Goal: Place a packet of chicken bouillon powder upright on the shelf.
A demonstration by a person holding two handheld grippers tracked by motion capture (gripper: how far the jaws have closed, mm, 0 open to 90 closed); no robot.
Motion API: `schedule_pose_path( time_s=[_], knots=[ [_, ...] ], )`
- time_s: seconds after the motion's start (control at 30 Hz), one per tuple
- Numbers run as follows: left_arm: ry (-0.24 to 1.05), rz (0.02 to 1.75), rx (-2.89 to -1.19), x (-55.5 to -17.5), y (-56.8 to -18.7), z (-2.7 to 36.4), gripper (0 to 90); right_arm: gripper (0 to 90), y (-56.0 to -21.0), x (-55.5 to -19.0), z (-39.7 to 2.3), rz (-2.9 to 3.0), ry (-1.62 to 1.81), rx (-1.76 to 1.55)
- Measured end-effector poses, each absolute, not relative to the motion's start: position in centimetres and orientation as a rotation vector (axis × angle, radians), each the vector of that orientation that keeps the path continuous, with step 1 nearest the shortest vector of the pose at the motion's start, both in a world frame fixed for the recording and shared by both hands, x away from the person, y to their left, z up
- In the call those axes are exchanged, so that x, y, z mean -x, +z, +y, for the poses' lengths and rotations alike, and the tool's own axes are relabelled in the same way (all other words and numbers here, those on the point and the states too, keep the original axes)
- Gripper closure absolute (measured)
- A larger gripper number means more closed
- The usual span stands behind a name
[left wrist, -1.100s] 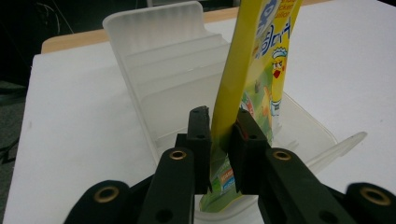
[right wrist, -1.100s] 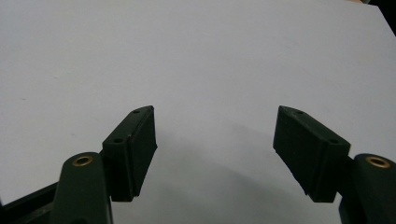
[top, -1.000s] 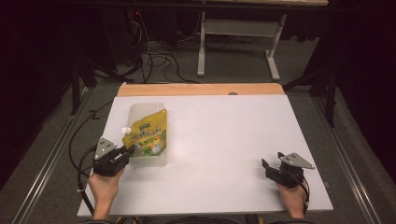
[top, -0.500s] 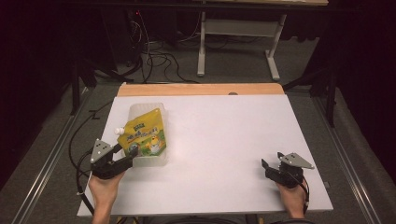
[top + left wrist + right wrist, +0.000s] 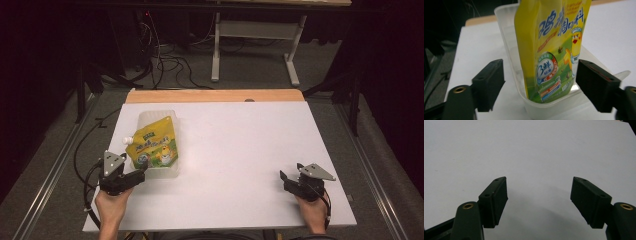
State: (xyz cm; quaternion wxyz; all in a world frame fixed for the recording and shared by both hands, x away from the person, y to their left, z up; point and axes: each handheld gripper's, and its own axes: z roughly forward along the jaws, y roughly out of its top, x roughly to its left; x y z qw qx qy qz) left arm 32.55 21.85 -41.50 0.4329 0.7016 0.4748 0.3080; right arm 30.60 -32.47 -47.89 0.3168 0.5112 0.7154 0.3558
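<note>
High view: yellow pouch (image 5: 152, 145) lies in a clear tub (image 5: 170, 172) at table (image 5: 240, 150) left. Left gripper (image 5: 134, 176) sits at the tub's near end, hand low. Right gripper (image 5: 286, 179) rests well apart at the right.

Left gripper view: jaws apart, straddling the tub end, touching nothing. Likely a grasp; best to centre on the rim, close slowly.

Right gripper view: jaws apart over bare table.
</note>
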Motion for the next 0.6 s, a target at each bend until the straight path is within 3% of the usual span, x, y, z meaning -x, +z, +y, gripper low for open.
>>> schedule_pose_path(
  time_s=[0.3,0.43,0.6],
  knots=[
    [0.749,1.178,-1.739,-31.6,-40.9,22.3,30.5,30.2,-47.9,-30.6,-32.5,1.883,0.935,-1.346],
    [0.825,1.206,-1.681,-30.8,-40.9,22.0,36.8,30.1,-47.9,-30.6,-32.4,1.884,0.935,-1.347],
    [0.863,1.238,-1.680,-30.3,-40.6,21.5,36.6,30.1,-47.9,-30.6,-32.5,1.883,0.937,-1.345]
  ],
)
